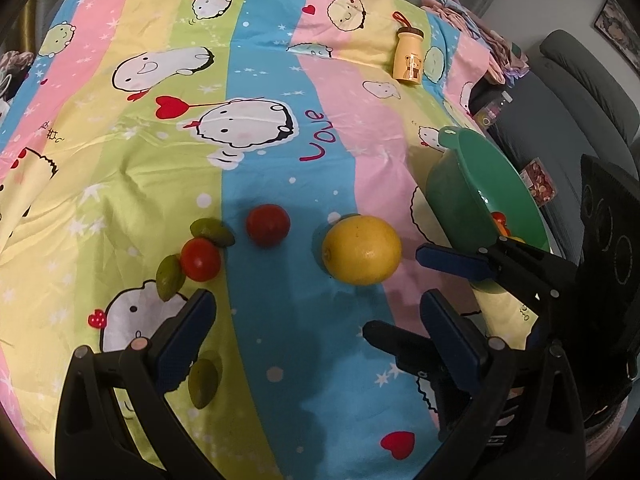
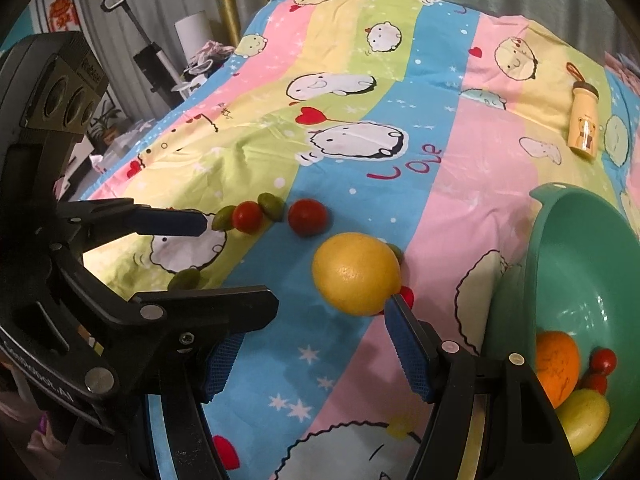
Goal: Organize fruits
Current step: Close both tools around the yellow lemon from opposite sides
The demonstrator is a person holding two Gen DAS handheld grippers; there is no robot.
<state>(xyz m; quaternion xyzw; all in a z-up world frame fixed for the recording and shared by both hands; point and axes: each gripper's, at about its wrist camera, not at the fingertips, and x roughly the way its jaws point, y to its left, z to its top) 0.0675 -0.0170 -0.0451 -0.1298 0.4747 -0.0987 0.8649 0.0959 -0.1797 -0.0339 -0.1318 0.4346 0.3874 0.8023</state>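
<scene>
Blue-padded fingers of the left gripper (image 1: 316,344) fill the bottom of the left wrist view, spread wide with nothing between them. One green olive-like fruit (image 1: 205,382) lies just beside the left finger pad. Beyond, on the striped cartoon bedsheet (image 1: 120,128): a red tomato (image 1: 200,259) touching two more small green fruits, a second tomato (image 1: 267,224) apart on the blue stripe, and a large yellow citrus (image 1: 361,249) at the blue-pink border. Right gripper (image 1: 436,280) enters from the right, jaws apart, near the citrus but not touching. Green bowl (image 1: 460,184) sits tilted behind it, a little fruit showing inside. "Love" is printed in magenta on the sheet. A yellow bear-print bottle (image 1: 408,54) lies far back.

Right wrist view: right gripper (image 2: 312,354) released, pads wide, empty. Yellow citrus (image 2: 356,274) sits just ahead of the right fingertip; whether they touch I cannot tell. A red item and a green one peek out behind the citrus. Left gripper (image 2: 224,260) reaches in from the left, released, its upper finger near the tomato-and-green cluster (image 2: 247,217). Lone tomato (image 2: 307,217) is between cluster and citrus. Green bowl (image 2: 580,280) on the right holds an orange (image 2: 557,366), a pale yellow-green fruit (image 2: 585,420) and small red ones. Partial lettering "Al" reads on the left gripper's body. "Love" shows again; bottle (image 2: 584,128) upper right.
</scene>
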